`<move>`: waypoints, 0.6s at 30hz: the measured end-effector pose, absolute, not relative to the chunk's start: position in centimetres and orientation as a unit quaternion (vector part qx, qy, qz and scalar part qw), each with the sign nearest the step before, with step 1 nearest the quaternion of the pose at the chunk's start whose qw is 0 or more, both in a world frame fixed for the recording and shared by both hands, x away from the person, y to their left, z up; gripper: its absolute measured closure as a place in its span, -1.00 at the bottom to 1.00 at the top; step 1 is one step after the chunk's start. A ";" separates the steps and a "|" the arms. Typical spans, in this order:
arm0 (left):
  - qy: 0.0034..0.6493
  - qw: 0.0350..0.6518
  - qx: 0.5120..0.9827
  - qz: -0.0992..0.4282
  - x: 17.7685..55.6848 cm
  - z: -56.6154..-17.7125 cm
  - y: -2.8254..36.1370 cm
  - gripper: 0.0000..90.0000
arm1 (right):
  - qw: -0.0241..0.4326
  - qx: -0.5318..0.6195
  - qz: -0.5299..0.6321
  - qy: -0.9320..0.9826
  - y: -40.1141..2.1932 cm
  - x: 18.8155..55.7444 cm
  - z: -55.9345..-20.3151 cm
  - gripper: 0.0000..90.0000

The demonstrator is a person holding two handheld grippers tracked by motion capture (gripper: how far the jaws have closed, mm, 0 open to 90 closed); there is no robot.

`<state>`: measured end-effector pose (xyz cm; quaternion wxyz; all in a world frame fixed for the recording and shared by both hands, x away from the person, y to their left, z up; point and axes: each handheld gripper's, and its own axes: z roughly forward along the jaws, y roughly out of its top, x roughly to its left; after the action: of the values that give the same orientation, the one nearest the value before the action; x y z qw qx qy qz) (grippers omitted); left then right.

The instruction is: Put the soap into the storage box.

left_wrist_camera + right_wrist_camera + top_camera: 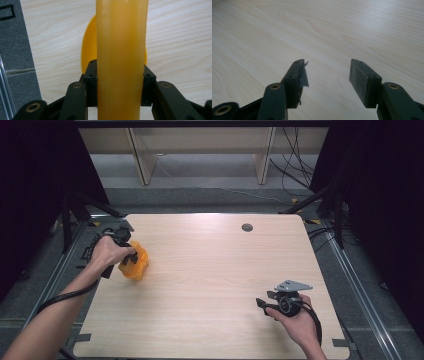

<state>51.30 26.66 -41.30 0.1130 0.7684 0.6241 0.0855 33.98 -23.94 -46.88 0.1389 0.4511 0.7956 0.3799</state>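
Note:
An orange-yellow plastic piece [140, 268] is at the left side of the wooden table [215, 265]; whether it touches the top I cannot tell. My left gripper [132, 259] is shut on it from the left. In the left gripper view the piece is a thick tube [122, 45] running straight up between the pads [90, 82], with a brighter yellow flange [87, 47] behind it. My right gripper [260, 302] is low over the table's front right, held in a hand, with a grey plate on top. Its jaws [327, 72] stand open over bare wood, nothing between them.
A small round grommet [247, 227] sits near the table's far edge. The table's left edge and a grey floor mat [20, 62] lie close beside the held piece. Wooden shelf legs [142, 162] and cables [295, 170] are beyond the table; black curtains flank both sides.

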 end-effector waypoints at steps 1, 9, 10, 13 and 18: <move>0.624 0.112 0.768 0.086 51.3 -41.4 26.6 0.34 | 0.139 0.451 0.380 0.796 -23.9 34.0 -46.9 0.04; 0.631 0.112 0.763 0.083 51.6 -41.9 26.6 0.34 | 0.143 0.444 0.383 0.798 -24.0 34.1 -46.9 0.04; 0.628 0.109 0.766 0.080 51.6 -41.9 26.7 0.34 | 0.143 0.444 0.383 0.798 -24.0 34.1 -46.9 0.04; 0.631 0.112 0.764 0.083 51.6 -42.1 26.6 0.34 | 0.137 0.451 0.381 0.796 -24.0 34.0 -46.9 0.04; 0.634 0.111 0.761 0.077 51.8 -42.2 26.6 0.34 | 0.145 0.447 0.386 0.794 -23.9 34.1 -47.0 0.04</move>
<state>51.80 26.63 -42.21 0.1107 0.7612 0.6343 0.0775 34.06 -23.94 -47.04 0.1449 0.4470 0.7939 0.3858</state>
